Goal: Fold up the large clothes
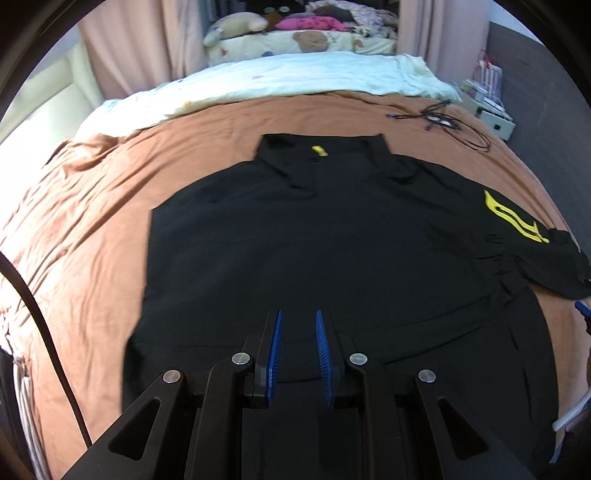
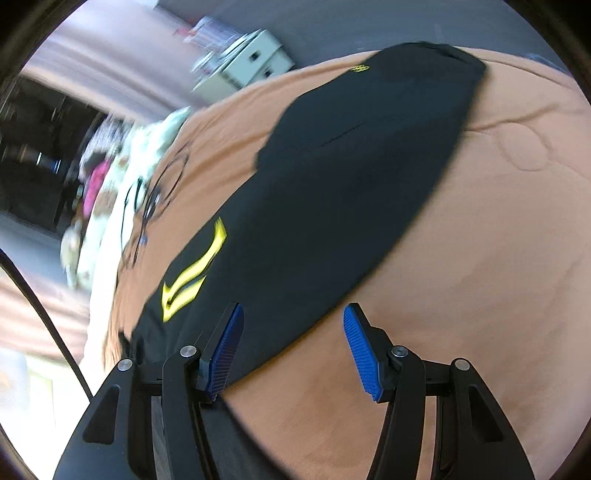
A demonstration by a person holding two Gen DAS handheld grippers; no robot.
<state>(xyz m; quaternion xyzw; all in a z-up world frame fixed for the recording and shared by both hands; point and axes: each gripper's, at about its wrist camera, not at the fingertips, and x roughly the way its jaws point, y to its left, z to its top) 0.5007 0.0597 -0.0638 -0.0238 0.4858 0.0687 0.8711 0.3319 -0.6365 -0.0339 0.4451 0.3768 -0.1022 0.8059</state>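
A large black shirt (image 1: 314,251) with yellow markings lies spread flat on a brown bedspread (image 1: 92,221), collar at the far side. Its left side is folded in with a straight edge; the right sleeve with a yellow logo (image 1: 513,218) sticks out. My left gripper (image 1: 298,317) hovers over the shirt's near hem, jaws a little apart and empty. In the right wrist view the shirt (image 2: 351,177) runs diagonally. My right gripper (image 2: 293,314) is wide open and empty over the sleeve edge, near the yellow logo (image 2: 192,277).
A pale quilt (image 1: 277,81) and stuffed toys (image 1: 240,26) lie at the bed's far end. A black cable (image 1: 443,122) lies on the bedspread at the far right. A white box (image 1: 496,122) stands beside the bed. Curtains hang behind.
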